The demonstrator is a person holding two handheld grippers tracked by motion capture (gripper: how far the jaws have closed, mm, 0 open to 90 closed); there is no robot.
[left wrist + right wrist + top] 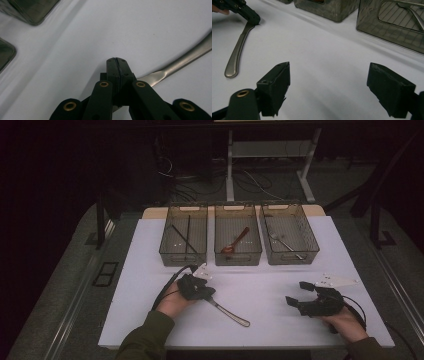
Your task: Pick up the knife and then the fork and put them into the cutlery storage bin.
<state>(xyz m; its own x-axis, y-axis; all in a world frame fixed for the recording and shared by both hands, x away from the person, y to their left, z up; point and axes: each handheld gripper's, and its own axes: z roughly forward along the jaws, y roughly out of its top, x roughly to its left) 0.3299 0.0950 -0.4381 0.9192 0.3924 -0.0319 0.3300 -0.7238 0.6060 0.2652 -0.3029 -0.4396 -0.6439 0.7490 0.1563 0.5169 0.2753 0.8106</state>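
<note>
The left hand-held gripper (209, 295) has its jaws pressed together, pinching the upper end of a metal utensil (230, 313) that lies on the white bench (145, 285) in front of three bins. The right hand-held gripper (298, 293) rests spread, well apart.

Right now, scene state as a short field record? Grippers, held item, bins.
left gripper: shut on the metal utensil, gripping near its head end; handle lies on the table
right gripper: open, nothing between its jaws, low over the table
left bin: dark chopsticks
middle bin: brown spoon
right bin: metal utensil, type unclear
utensil head: hidden by the jaws, type cannot be told
</note>
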